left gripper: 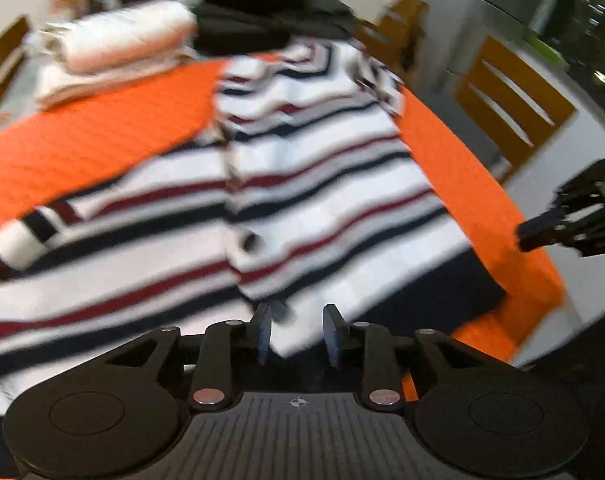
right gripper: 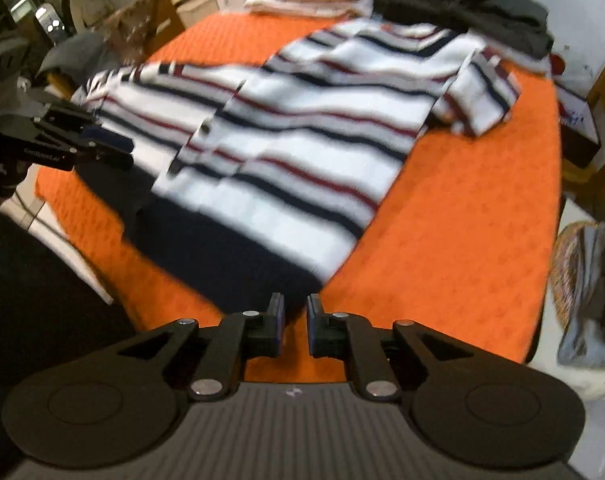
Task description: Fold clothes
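The striped shirt point(right gripper: 286, 128) lies spread across the orange counter point(right gripper: 462, 220), dark hem at its near edge. It looks soft, light and floppy; best pinched at hem corners. Left claw point(left gripper: 298, 334) and right claw point(right gripper: 295, 322) stand released, holding nothing.

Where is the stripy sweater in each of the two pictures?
Left wrist view: the striped sweater fills the middle and left, spread on the orange cover, just past the left gripper.
Right wrist view: it lies across the upper middle, beyond the right gripper, with its dark hem nearest.
Shared landmark: the pile of dark folded clothes at the sweater's far end, seen at the top in both views.
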Tool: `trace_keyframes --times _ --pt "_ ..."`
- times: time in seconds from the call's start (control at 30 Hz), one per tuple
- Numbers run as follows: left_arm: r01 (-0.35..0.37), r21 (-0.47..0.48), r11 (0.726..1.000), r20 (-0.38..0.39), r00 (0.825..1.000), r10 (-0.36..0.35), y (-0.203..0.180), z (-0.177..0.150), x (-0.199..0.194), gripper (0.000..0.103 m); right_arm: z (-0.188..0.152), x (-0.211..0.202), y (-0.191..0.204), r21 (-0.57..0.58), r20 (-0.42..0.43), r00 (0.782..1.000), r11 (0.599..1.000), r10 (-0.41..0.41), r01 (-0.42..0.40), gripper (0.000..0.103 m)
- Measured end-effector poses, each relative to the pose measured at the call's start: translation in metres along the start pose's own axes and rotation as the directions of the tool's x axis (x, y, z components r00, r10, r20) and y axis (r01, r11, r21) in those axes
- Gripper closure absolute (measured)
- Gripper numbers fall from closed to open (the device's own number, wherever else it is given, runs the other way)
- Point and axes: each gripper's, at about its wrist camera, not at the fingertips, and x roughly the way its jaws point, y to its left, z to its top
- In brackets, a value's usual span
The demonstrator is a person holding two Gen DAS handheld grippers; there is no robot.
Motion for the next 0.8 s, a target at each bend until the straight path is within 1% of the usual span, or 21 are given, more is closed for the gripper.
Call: trace_keyframes --times 0.03,0.1,0.17,0.23,0.27,0.33,0.4,0.47,0.53,0.6,0.77,0.8 --pt "-0.043 0.0 0.999 0.003 0.999 0.043 0.005 0.006 0.001 0.064 0.009 -0.002 -0.007 0.012 0.019 1.0 1.0 0.01 -0.01 0.089" --pt "-0.116 -0.013 0.993 0.007 0.993 0.116 0.018 0.014 0.004 0.063 0.027 -0.005 -0.02 0.036 0.052 0.998 0.999 0.034 -0.036 0.086" --pt "-0.161 -0.047 0.986 0.008 0.987 0.161 0.037 0.022 0.005 0.063 0.048 -0.003 -0.028 0.045 0.066 0.997 0.998 0.041 -0.044 0.084" --pt "-0.196 -0.073 0.978 0.009 0.98 0.197 0.056 0.03 0.005 0.06 0.069 0.001 -0.034 0.05 0.077 0.996 0.998 0.042 -0.046 0.082" --pt "-0.202 -0.075 0.977 0.009 0.979 0.203 0.064 0.034 0.005 0.059 0.079 0.005 -0.036 0.054 0.081 0.996 0.997 0.041 -0.045 0.079" --pt "-0.205 -0.065 0.977 0.02 0.978 0.207 0.08 0.04 0.004 0.056 0.099 0.014 -0.038 0.07 0.085 0.996 0.997 0.035 -0.041 0.07" --pt "-0.201 -0.043 0.979 0.027 0.979 0.203 0.093 0.045 0.003 0.052 0.119 0.026 -0.037 0.085 0.09 0.996 0.996 0.024 -0.032 0.065" --pt "-0.207 -0.007 0.978 0.029 0.978 0.207 0.105 0.051 0.006 0.052 0.141 0.039 -0.035 0.098 0.09 0.996 0.995 -0.009 0.001 0.064" --pt "-0.217 0.035 0.975 0.042 0.976 0.216 0.118 0.056 0.009 0.052 0.163 0.05 -0.031 0.109 0.108 0.993 0.993 -0.051 0.04 0.061" --pt "-0.22 0.066 0.973 0.043 0.975 0.217 0.132 0.06 0.016 0.052 0.187 0.062 -0.029 0.116 0.117 0.991 0.992 -0.068 0.055 0.059" --pt "-0.196 0.139 0.971 0.016 0.981 0.195 0.163 0.07 0.04 0.051 0.247 0.096 -0.027 0.102 0.11 0.988 0.99 -0.11 0.098 0.056" --pt "-0.186 0.158 0.97 0.008 0.982 0.188 0.167 0.071 0.046 0.051 0.257 0.102 -0.028 0.098 0.106 0.987 0.989 -0.117 0.107 0.053"
